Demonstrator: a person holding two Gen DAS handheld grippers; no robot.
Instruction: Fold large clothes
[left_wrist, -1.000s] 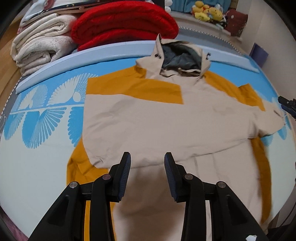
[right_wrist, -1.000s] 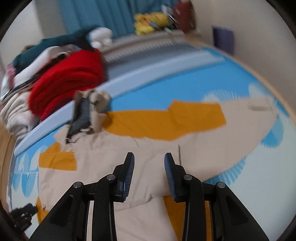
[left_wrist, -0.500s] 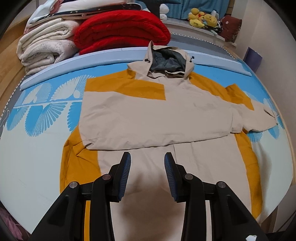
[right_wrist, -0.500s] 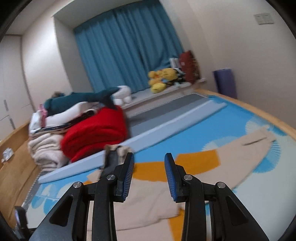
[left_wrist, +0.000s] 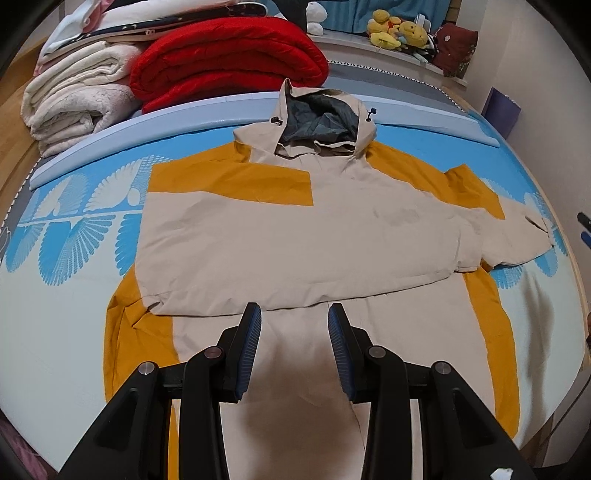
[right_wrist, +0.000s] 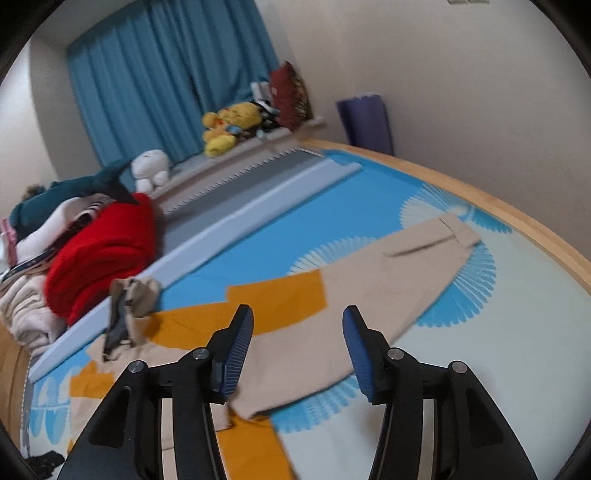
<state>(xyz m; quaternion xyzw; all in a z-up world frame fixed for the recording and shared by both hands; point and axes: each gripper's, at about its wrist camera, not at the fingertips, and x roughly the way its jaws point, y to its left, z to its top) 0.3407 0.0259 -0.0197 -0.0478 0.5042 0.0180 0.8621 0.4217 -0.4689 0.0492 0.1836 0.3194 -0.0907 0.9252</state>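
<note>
Left tongs (left_wrist: 294, 347): jaws part open, nothing between them; poised over the lower body of the jacket (left_wrist: 295, 236).
Right tongs (right_wrist: 298, 350): jaws apart and empty, just opened wider; poised over the outstretched sleeve (right_wrist: 388, 273).
Jacket position: beige and mustard hooded jacket lies flat on the bed (left_wrist: 55, 332), filling its middle. Hood (left_wrist: 321, 118) points to the far edge, hem to the near edge.
Fold status: one sleeve (left_wrist: 295, 258) is already folded across the chest. The other reaches toward the right edge of the bed, its cuff (right_wrist: 458, 230) close to the wooden frame.
Step in hand (judged): fold the remaining sleeve inward.
Method: grip the sleeve near the cuff, taking only the sleeve fabric. Lift it just clear of the bed. Carry it across the chest, parallel to the sleeve already laid. Release only once it lies flat. Use the left tongs to pin the body if it drags.
Surroundings: red blanket (left_wrist: 229, 55) and cream blankets (left_wrist: 74, 99) are stacked beyond the far edge, apart from the jacket.
Change from earlier frame: right view has swung away from the jacket's chest toward the cuff. Left view has drawn back slightly, showing more of the hem.
</note>
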